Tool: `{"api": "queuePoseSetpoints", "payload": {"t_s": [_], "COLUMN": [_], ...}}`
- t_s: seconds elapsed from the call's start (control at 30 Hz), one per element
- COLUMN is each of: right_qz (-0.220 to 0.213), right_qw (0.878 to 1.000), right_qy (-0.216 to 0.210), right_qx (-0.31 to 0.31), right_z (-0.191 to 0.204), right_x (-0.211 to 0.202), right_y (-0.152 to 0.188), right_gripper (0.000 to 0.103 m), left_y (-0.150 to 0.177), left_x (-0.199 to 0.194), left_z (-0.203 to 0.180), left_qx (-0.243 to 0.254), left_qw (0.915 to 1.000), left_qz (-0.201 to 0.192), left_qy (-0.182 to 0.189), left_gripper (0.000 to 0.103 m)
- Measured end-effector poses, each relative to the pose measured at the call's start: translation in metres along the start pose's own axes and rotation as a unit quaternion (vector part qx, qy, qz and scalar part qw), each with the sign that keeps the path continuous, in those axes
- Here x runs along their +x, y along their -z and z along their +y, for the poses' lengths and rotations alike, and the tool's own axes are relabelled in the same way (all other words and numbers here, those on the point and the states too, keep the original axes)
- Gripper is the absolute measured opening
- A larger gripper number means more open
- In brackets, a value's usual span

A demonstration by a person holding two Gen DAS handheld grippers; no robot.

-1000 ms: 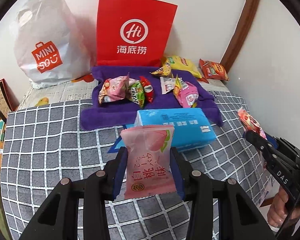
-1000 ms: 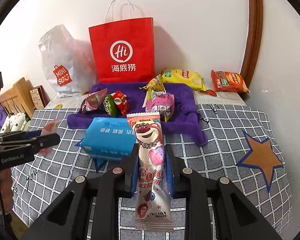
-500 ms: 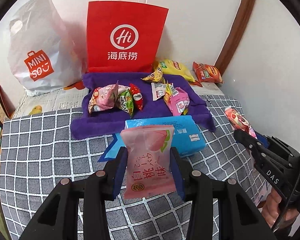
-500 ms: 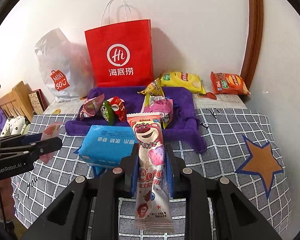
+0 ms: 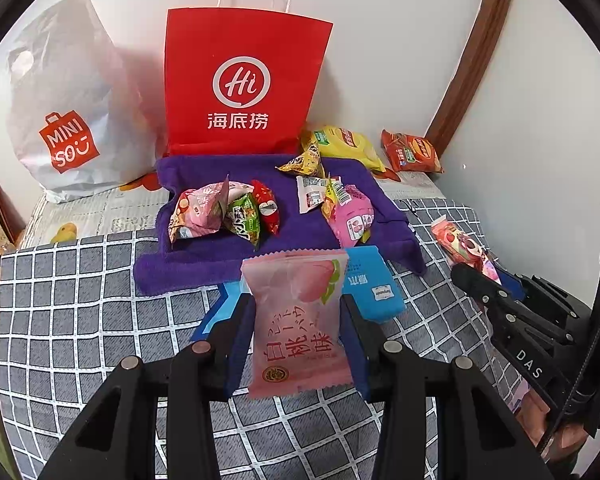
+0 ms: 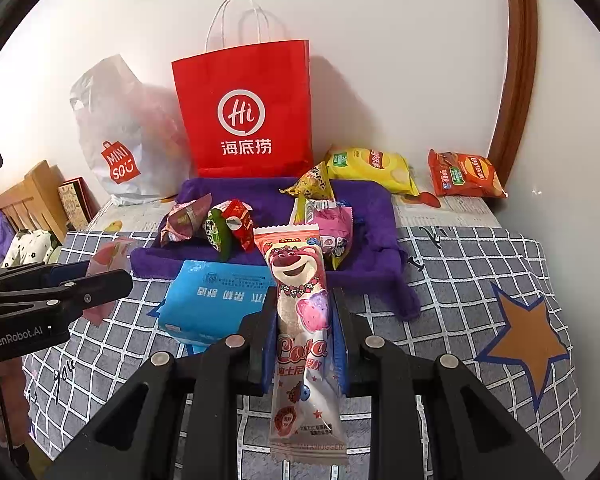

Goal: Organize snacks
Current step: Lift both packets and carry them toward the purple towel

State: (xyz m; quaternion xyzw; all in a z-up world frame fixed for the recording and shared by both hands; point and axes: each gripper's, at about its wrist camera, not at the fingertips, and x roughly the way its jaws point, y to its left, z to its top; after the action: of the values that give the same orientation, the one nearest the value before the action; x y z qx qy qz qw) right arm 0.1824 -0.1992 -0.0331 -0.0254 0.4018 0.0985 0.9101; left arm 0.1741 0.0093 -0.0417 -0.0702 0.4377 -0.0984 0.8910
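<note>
My left gripper (image 5: 294, 304) is shut on a pink peach snack packet (image 5: 296, 336), held upright above the checked cloth. My right gripper (image 6: 303, 300) is shut on a long bear-print snack packet (image 6: 300, 320), also upright. Each gripper shows from the side in the other view: the right gripper (image 5: 496, 292) at the right edge, the left gripper (image 6: 100, 280) at the left edge. Beyond both lies a purple towel (image 5: 220, 264) bearing several small snack packets, such as a pink one (image 5: 352, 220). A red paper bag (image 5: 240, 88) stands behind it against the wall.
A blue tissue pack (image 6: 220, 296) lies just in front of the towel. A white plastic bag (image 5: 68, 100) leans left of the red bag. Yellow (image 6: 372, 168) and orange (image 6: 464, 174) chip bags lie at the back right. A wooden door frame (image 6: 516, 80) rises at the right.
Both packets stay gripped. The left wrist view has drifted slightly, so the blue pack now sits more behind the peach packet. Nothing on the towel has moved.
</note>
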Motion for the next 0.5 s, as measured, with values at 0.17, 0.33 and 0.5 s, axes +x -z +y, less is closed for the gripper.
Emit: {"api": "queuePoseSetpoints", "payload": {"t_s": [0.17, 0.33, 0.5], "right_qz": [0.002, 0.001, 0.002], "right_qw": [1.000, 1.000, 1.000], "right_qy": [0.001, 0.002, 0.003], "right_qx": [0.000, 0.000, 0.000], "right_z": [0.000, 0.001, 0.001], "right_x": [0.005, 0.006, 0.009], "right_y": [-0.004, -0.006, -0.010], "right_gripper": [0.023, 0.023, 0.024], "left_y": [-0.003, -0.008, -0.014], "left_x": [0.001, 0.002, 0.003], "left_z": [0.000, 0.002, 0.003], "left_qx": [0.001, -0.001, 0.001], "left_qw": [1.0000, 1.0000, 1.0000], "left_qz": [-0.001, -0.003, -0.005], "left_qy": [0.001, 0.000, 0.000], "left_gripper": [0.040, 0.040, 0.040]}}
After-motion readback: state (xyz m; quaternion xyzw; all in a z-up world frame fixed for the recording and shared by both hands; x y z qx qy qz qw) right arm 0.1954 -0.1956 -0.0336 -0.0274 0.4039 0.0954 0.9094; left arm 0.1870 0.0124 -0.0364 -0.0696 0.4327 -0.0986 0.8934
